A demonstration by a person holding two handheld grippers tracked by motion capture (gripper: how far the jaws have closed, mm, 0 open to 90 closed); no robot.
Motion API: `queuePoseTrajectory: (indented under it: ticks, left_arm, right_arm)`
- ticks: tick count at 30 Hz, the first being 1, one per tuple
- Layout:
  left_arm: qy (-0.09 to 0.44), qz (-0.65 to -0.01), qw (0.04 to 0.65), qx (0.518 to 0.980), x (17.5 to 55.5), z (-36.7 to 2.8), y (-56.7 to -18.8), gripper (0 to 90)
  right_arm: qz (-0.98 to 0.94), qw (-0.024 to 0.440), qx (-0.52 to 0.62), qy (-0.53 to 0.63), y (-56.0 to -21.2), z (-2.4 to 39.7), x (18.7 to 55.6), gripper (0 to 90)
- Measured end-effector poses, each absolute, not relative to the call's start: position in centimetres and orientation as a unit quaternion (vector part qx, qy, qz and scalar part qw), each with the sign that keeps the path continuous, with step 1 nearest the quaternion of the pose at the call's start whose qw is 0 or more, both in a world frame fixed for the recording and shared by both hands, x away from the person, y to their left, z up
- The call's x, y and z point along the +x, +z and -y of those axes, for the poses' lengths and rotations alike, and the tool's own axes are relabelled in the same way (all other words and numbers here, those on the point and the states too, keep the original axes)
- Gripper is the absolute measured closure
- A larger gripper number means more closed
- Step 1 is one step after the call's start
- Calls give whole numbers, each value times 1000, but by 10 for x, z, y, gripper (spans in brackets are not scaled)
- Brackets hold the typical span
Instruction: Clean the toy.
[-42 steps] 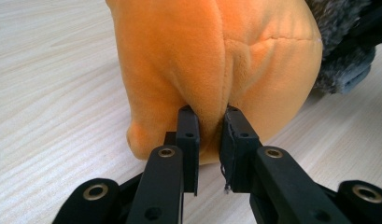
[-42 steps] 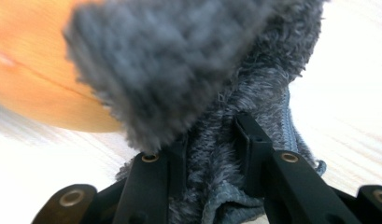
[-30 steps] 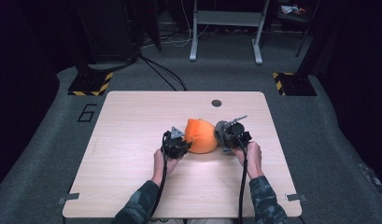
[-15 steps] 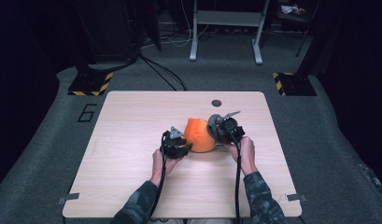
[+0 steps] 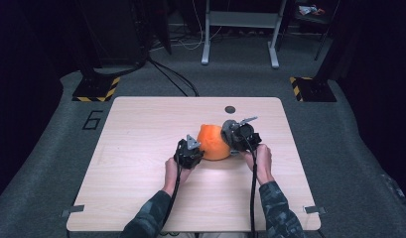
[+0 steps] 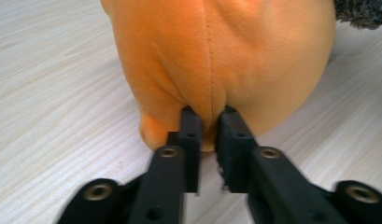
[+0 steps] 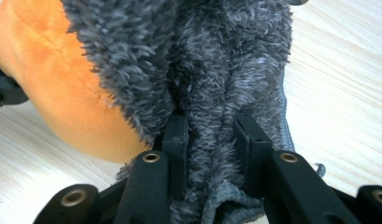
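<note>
An orange plush toy [image 5: 212, 142] with a grey furry part [image 7: 202, 56] sits in the middle of the wooden table [image 5: 141, 129]. My left gripper [image 5: 197, 149] is at the toy's near left side. In the left gripper view its jaws [image 6: 207, 114] have just been closing, and they now pinch a fold of orange fabric [image 6: 216, 46] at a seam. My right gripper [image 5: 231, 138] is at the toy's right side, shut on the thick grey fur [image 7: 209, 122], with the orange body [image 7: 53, 84] to its left.
A small dark round hole [image 5: 230, 109] lies in the table beyond the toy. Grey carpet with a painted 6 [image 5: 93, 120] surrounds the table. Two black bases with hazard stripes [image 5: 96, 89] and a metal stand [image 5: 240, 49] are behind it.
My right gripper has shifted a little to the left and farther away, still gripping the toy's grey fur. The left hand has stayed where it was.
</note>
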State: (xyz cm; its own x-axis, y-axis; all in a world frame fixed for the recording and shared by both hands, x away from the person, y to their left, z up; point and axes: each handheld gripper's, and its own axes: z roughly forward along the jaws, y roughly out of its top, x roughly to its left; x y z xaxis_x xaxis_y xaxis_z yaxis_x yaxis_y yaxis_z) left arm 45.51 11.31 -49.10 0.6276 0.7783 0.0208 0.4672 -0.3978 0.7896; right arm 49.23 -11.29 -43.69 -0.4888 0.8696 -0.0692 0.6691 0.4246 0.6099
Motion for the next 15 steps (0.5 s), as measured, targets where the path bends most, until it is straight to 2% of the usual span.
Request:
queuePoseTrajectory:
  ticks: [5, 15]
  left_arm:
    - [183, -384, 403, 810, 452, -114, -486, 852]
    - [163, -368, 412, 817, 442, -109, -464, 859]
  right_arm:
    - [-817, 193, 472, 269, -433, 119, 487, 687]
    - [-816, 211, 457, 285, -413, 118, 474, 687]
